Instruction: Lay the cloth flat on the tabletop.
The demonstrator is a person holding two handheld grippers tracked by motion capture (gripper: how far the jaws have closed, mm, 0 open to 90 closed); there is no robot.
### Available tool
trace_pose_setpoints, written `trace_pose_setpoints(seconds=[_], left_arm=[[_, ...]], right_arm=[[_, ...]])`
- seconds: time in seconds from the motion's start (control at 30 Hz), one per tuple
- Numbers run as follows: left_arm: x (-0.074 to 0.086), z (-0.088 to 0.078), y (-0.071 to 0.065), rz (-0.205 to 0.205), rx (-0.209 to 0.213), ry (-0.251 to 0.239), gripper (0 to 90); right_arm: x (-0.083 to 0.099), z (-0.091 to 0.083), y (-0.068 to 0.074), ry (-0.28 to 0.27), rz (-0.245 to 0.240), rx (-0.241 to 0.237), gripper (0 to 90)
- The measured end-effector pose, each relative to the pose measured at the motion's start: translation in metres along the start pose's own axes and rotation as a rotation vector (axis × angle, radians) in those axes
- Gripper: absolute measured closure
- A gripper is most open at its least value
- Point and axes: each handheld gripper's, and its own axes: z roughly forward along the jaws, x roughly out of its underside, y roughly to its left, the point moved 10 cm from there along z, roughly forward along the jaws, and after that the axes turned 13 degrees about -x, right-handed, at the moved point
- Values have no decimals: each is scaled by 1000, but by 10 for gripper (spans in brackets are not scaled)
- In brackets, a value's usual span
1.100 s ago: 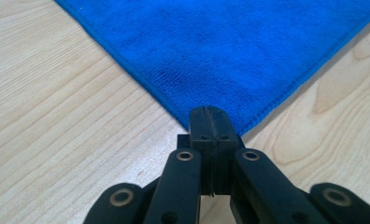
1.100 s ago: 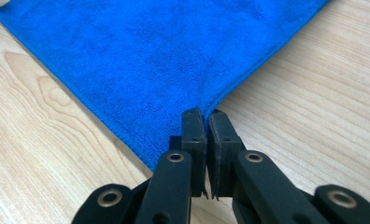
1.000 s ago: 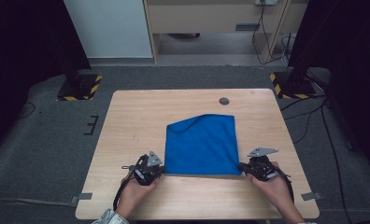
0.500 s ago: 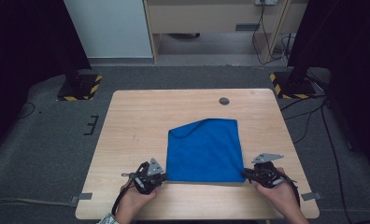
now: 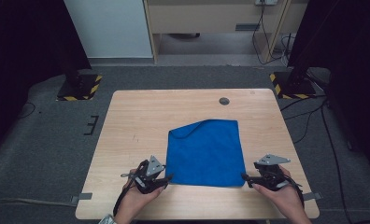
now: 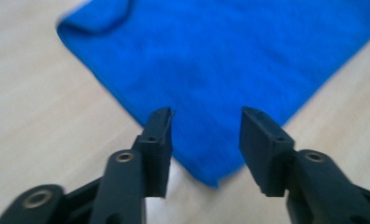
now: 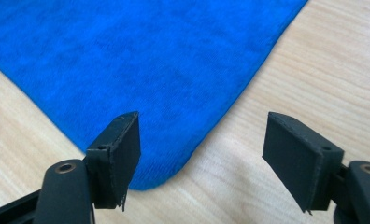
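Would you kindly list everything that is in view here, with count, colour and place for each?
cloth: one, blue, lying flat on the near middle of the table, its far left corner folded over
table: one, light wood, centre of the high view
round cap: one, grey, set in the table top near the far edge
weighted stand bases: two, black with yellow stripes, on the grey carpet at the table's far corners
cabinet: one, beige, against the back wall
left gripper: one, black, at the cloth's near left corner, jaws just opened, corner lying loose between them
right gripper: one, black, at the near right corner, jaws just opened, off the cloth
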Motion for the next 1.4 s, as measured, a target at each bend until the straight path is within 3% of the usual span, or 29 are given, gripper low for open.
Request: trace_pose_setpoints(seconds=[0.13, 0.3, 0.37, 0.43, 0.5, 0.63, 0.73, 0.9, 0.97, 1.07, 1.2, 1.3, 1.4], left_arm=[[-25, 25, 13, 2, -21, -37, 489], [-49, 64, 31, 5, -55, -43, 503], [-58, 78, 35, -20, -50, -38, 500], [-66, 92, 38, 6, -67, -36, 500], [-70, 104, 40, 31, -81, -25, 492], [-75, 129, 42, 32, -83, -2, 492], [-77, 144, 40, 59, -91, 15, 502], [-74, 165, 40, 66, -111, 49, 540], [-74, 168, 43, 70, -141, 44, 585], [-73, 172, 44, 73, -145, 43, 666], [-74, 174, 51, 68, -161, 68, 854], [-77, 177, 60, 44, -176, 78, 866], [-86, 179, 72, 10, -201, 45, 860]], right_arm=[[-3, 4, -4, -7, -1, 4, 417], [-14, 9, 2, -23, -35, -34, 622], [-17, 12, 5, -28, -48, -43, 689], [-16, 15, 6, -20, -56, -51, 719], [-14, 19, 6, -3, -50, -53, 720], [-10, 22, 6, 15, -49, -59, 713], [-11, 22, 6, 7, -48, -60, 713], [-10, 22, 7, 7, -49, -65, 713], [-11, 21, 8, 6, -49, -68, 714], [-12, 20, 8, -1, -46, -70, 717], [-14, 18, 8, -15, -43, -71, 727], [-14, 17, 9, -19, -43, -73, 732], [-14, 16, 9, -21, -46, -74, 734]])
